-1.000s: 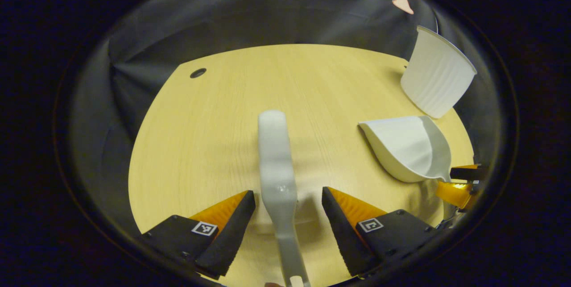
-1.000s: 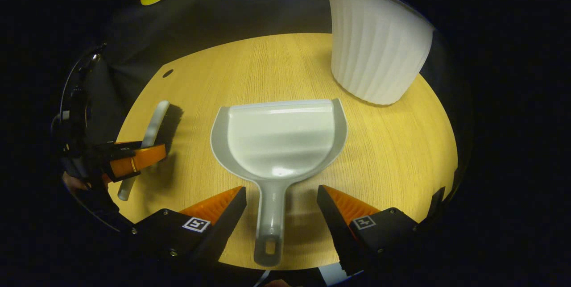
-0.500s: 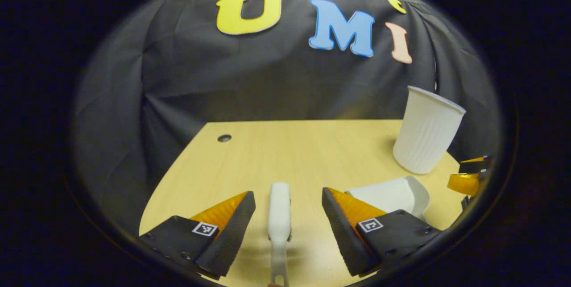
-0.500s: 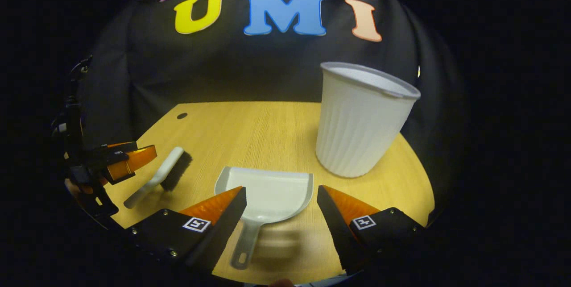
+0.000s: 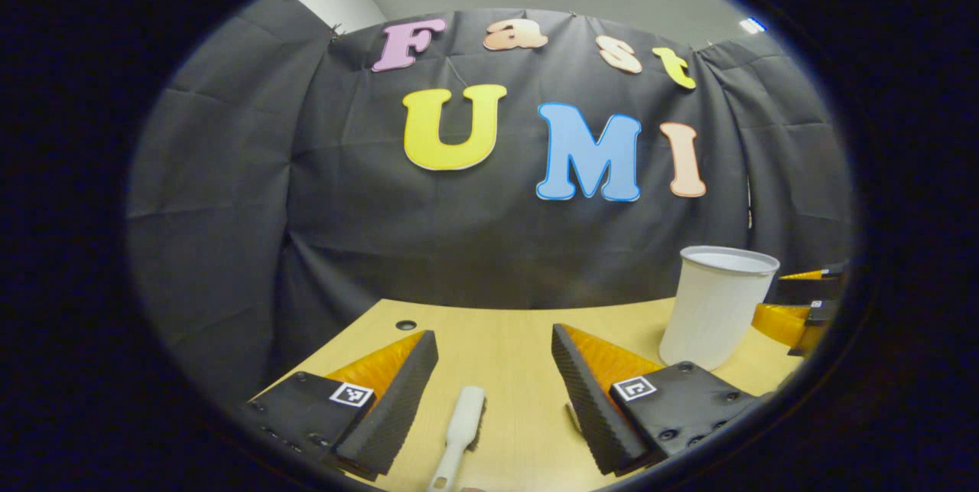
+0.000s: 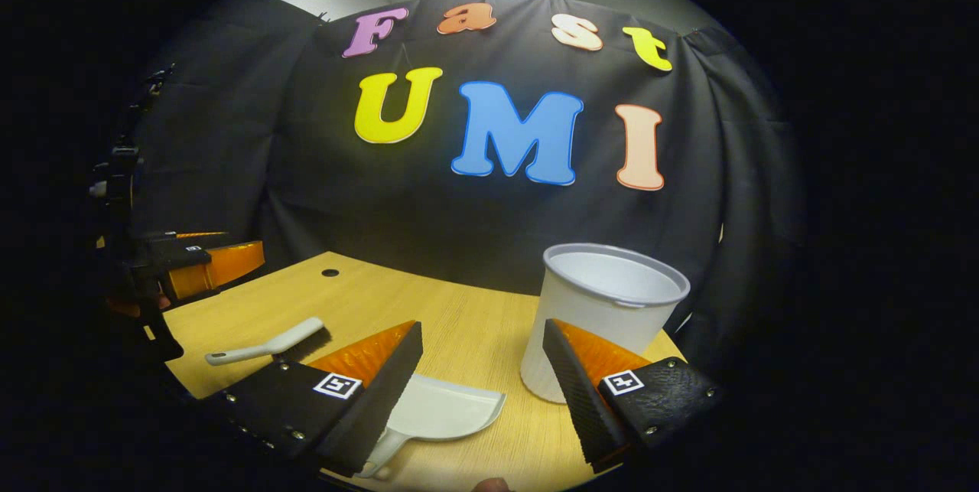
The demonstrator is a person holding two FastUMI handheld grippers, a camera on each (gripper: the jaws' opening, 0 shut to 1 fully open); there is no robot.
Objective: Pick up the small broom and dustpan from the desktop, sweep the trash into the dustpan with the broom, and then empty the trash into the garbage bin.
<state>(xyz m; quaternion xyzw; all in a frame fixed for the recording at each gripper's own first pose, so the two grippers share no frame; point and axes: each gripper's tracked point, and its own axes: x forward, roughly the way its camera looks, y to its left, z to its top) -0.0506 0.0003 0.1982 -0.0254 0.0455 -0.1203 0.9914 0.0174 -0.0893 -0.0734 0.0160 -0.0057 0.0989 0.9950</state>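
Holding both grippers, left [image 5: 494,389] and right [image 6: 482,381], spread and empty; the small white plastic broom [image 5: 461,431] and white plastic dustpan [image 6: 443,414] lie flat below my fingers, graspable by their near-pointing handles.

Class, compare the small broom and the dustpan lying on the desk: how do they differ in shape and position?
The broom is long and narrow with dark bristles along one side; the dustpan is a wide, shallow scoop. The broom lies nearer the left gripper; the dustpan lies nearer the bin, between the right gripper's fingers. Both are white, lie flat on the desk and are ungripped.
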